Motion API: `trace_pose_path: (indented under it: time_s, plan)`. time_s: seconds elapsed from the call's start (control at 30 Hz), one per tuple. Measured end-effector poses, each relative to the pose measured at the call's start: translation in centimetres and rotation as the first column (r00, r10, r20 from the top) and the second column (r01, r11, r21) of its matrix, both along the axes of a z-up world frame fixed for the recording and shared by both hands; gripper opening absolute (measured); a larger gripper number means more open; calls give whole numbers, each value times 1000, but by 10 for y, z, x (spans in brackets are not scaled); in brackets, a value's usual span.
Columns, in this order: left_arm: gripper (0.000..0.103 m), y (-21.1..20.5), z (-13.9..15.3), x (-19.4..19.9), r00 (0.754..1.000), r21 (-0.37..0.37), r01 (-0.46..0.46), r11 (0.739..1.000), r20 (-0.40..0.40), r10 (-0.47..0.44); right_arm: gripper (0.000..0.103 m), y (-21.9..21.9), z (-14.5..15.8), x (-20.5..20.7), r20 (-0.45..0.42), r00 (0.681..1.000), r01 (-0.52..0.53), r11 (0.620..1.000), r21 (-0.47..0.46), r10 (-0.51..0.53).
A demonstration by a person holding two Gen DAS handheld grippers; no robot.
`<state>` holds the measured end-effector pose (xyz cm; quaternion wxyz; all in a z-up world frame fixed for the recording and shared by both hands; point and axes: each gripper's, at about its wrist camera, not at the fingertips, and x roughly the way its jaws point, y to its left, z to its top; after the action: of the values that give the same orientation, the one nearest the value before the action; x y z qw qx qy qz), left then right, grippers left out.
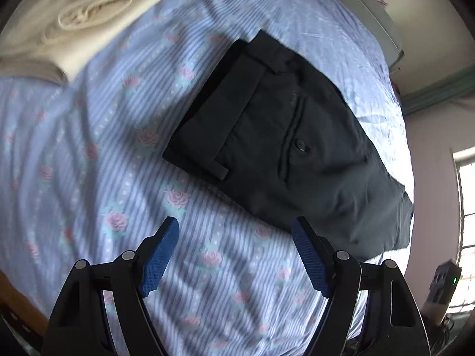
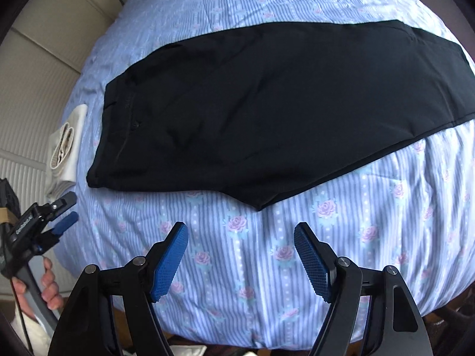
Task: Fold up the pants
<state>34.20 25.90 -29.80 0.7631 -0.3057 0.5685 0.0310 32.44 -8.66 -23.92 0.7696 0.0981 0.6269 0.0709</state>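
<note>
Risk first, biggest item down: bed sheet is soft, striped and floral, already rippled; any drag on the fabric likely bunches the sheet under it and skews the crease. Pants lie flat across the middle of the bed, apparently already halved leg on leg, waistband toward the left end near the bed edge, legs running off right past the frame; the long span means lifting one end alone probably lets the middle sag and twist, so both ends need matched travel. Fabric is dark, thin, limp; a shallow pinch likely takes only the top layer and splits the stack. The hem end is out of view, so alignment there can't be checked. Cream folded garment sits well apart near the corner; low snag risk.

Left gripper is released, jaws spread, nothing between them, hovering near the seat-side edge; right gripper likewise released and empty, over bare sheet short of the crotch point.

Look: back pocket with button faces up; waistband smooth; few wrinkles.
</note>
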Motion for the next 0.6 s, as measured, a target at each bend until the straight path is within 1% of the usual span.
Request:
trace_pose_path:
  time_s: [0.07, 0.1, 0.17, 0.23, 0.27, 0.3, 0.33, 0.37, 0.4, 0.43, 0.47, 0.5, 0.57, 0.6]
  plan:
    - [80, 5, -21, 11, 998, -63, -54, 997, -24, 52, 75, 3, -9, 4, -31, 999, 11, 1000, 2, -11]
    - [80, 7, -30, 17, 997, -79, -69, 994, -34, 66, 74, 4, -15, 6, -44, 999, 12, 1000, -2, -12]
    - [80, 5, -47, 29, 994, -82, -94, 992, -62, 89, 72, 6, -23, 12, -61, 998, -3, 999, -36, 0]
    - [79, 0, -55, 38, 994, -93, -99, 991, -65, 93, 68, 7, -30, 17, -79, 997, -7, 998, -64, 1]
    - [73, -1, -57, 44, 992, -94, -119, 988, -61, 114, 67, 8, -32, 18, -87, 996, -7, 997, -70, 1]
    - [62, 0, -57, 48, 991, -99, -127, 987, -60, 122, 66, 8, -33, 20, -91, 996, -11, 997, -75, 4]
    - [47, -1, -53, 55, 991, -75, -116, 990, -72, 110, 63, 10, -34, 21, -96, 995, -25, 996, -86, 16]
    - [29, 0, -47, 59, 991, -44, -110, 993, -78, 106, 62, 12, -35, 22, -99, 995, -43, 994, -100, 33]
    - [23, 1, -40, 62, 992, -37, -111, 993, -67, 108, 58, 15, -36, 24, -101, 993, -66, 992, -109, 55]
    - [22, 2, -28, 64, 993, -35, -110, 993, -47, 108, 56, 16, -36, 25, -107, 992, -79, 991, -109, 68]
    - [21, 1, -10, 68, 995, -18, -99, 995, -17, 98, 56, 18, -35, 26, -112, 991, -88, 991, -102, 77]
    - [21, -1, 2, 69, 995, -6, -96, 995, 14, 96, 55, 19, -33, 26, -111, 991, -90, 992, -86, 80]
    - [21, -8, 27, 74, 994, 31, -101, 994, 51, 100, 55, 22, -25, 27, -93, 992, -91, 995, -39, 87]
    - [21, -11, 34, 76, 993, 45, -108, 993, 61, 105, 55, 22, -20, 26, -82, 992, -97, 995, -11, 95]
